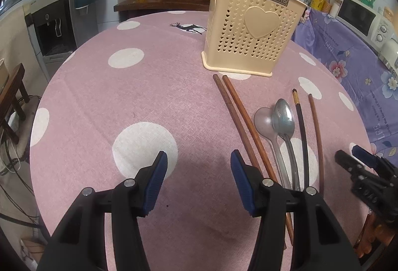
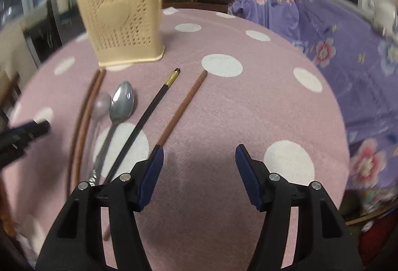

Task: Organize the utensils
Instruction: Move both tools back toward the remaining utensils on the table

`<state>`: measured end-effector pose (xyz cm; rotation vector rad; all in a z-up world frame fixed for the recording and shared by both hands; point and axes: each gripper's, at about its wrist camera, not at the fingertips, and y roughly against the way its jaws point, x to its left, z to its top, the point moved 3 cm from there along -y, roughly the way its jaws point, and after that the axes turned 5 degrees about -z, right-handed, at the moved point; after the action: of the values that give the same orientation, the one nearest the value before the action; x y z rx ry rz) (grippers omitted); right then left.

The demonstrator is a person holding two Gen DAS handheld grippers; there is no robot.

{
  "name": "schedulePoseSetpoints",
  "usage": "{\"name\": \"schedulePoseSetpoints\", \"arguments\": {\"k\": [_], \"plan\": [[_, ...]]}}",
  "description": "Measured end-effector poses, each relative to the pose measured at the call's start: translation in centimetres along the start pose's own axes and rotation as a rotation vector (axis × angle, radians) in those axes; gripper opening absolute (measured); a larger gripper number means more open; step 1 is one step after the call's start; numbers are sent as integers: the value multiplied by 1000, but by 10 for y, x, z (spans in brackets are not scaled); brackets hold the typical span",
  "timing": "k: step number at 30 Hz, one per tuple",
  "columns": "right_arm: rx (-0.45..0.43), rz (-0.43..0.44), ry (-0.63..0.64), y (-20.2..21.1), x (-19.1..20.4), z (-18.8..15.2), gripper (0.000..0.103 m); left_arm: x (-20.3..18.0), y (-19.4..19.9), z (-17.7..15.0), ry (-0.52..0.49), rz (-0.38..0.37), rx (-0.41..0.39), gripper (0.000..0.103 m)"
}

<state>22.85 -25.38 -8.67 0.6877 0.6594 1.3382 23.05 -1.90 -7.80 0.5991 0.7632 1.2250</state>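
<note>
Both grippers are hovering with jaws spread wide and holding nothing: I'm seeing the left gripper (image 1: 199, 161) over the pink dotted tablecloth (image 1: 99, 101) and the right gripper (image 2: 199, 155) beside the utensils. Just past them, 2 brown chopsticks (image 1: 238, 116), a translucent spoon (image 1: 265, 121), a metal spoon (image 1: 283, 114), a black chopstick (image 2: 149, 116) and another brown chopstick (image 2: 184, 104) are lying side by side. Farther back, the beige holder (image 1: 251, 24) is standing upright.
</note>
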Motion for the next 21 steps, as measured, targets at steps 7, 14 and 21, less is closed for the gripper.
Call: {"name": "schedulePoseSetpoints", "arguments": {"k": [7,14,21], "plan": [[29,50,-86,-15,-2,6,54,-19,-21,6,-12,-37,43,41],[15,51,-91,-16,4,7,53,-33,-32,7,-11,-14,54,36],[7,57,-85,-12,4,4,53,-50,-37,2,-109,94,36,38]]}}
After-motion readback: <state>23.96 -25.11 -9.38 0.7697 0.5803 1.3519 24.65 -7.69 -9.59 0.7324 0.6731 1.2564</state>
